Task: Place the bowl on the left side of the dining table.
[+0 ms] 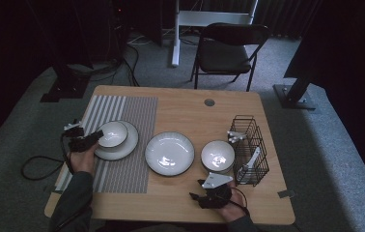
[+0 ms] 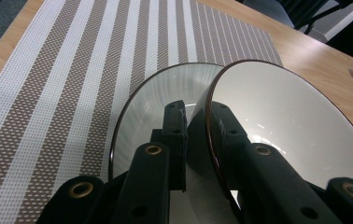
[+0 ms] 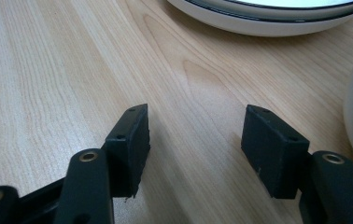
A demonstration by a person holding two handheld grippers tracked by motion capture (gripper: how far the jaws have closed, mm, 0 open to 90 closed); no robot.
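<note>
My left gripper (image 1: 95,137) lies at the left of the table, over a striped placemat (image 1: 122,106). In the left gripper view its jaws (image 2: 197,122) straddle the dark rim of a small white bowl (image 2: 286,121). One jaw lies against the rim and a narrow gap shows at the other. The bowl (image 1: 112,134) rests in a larger white plate (image 1: 129,144), whose inside (image 2: 151,107) shows behind it. My right gripper (image 1: 196,197) rests near the front edge, open over bare wood (image 3: 195,140), with nothing between its pads.
A wide white plate (image 1: 169,153) sits mid-table, and its edge (image 3: 268,21) lies ahead of the right gripper. A white bowl (image 1: 217,155) stands beside a black wire rack (image 1: 249,150) that holds white utensils. A folding chair (image 1: 229,48) stands beyond the table.
</note>
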